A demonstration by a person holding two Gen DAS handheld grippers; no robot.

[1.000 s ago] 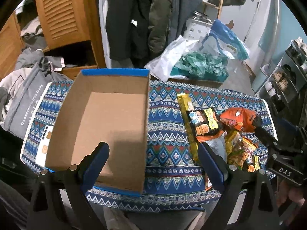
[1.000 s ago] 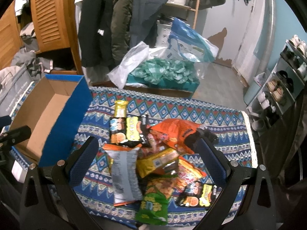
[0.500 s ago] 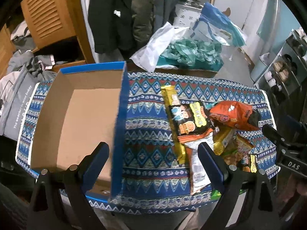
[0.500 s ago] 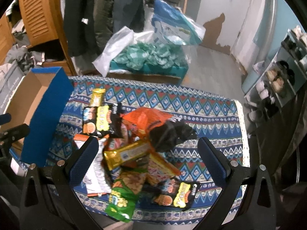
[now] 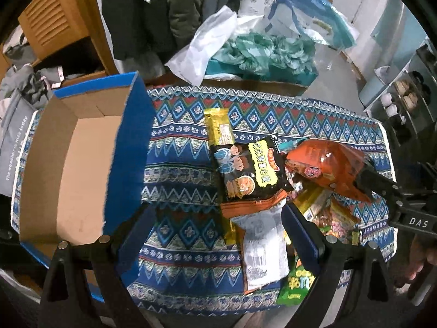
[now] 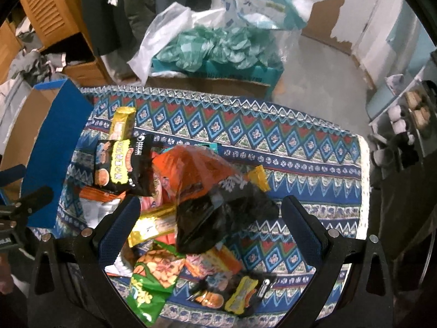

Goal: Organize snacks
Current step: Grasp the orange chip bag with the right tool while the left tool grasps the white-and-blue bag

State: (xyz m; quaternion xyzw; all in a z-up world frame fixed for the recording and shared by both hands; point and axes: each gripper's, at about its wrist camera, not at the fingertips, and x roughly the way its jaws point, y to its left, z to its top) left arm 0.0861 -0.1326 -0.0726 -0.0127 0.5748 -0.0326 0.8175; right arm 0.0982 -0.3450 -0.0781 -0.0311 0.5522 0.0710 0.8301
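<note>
A pile of snack packets lies on a patterned blue cloth [image 5: 177, 164]: a black and yellow packet [image 5: 251, 169], a gold bar [image 5: 218, 128], an orange and black bag [image 6: 207, 188], a grey packet [image 5: 262, 246], a green packet [image 6: 153, 281]. An empty cardboard box with blue outer walls [image 5: 71, 169] stands left of the pile. My left gripper [image 5: 215, 235] is open above the cloth between the box and the pile. My right gripper [image 6: 210, 229] is open above the orange and black bag, holding nothing.
Behind the table are hanging coats [image 5: 153, 13], a wooden louvred cabinet [image 5: 54, 24], and a teal box with plastic bags [image 5: 262, 54]. A shoe rack [image 5: 409, 93] stands at the right. Grey clothing [image 5: 16, 125] lies left of the table.
Both grippers have moved right and closer to the snack pile. The box has slid toward the left edge of both views. Both stay open.
</note>
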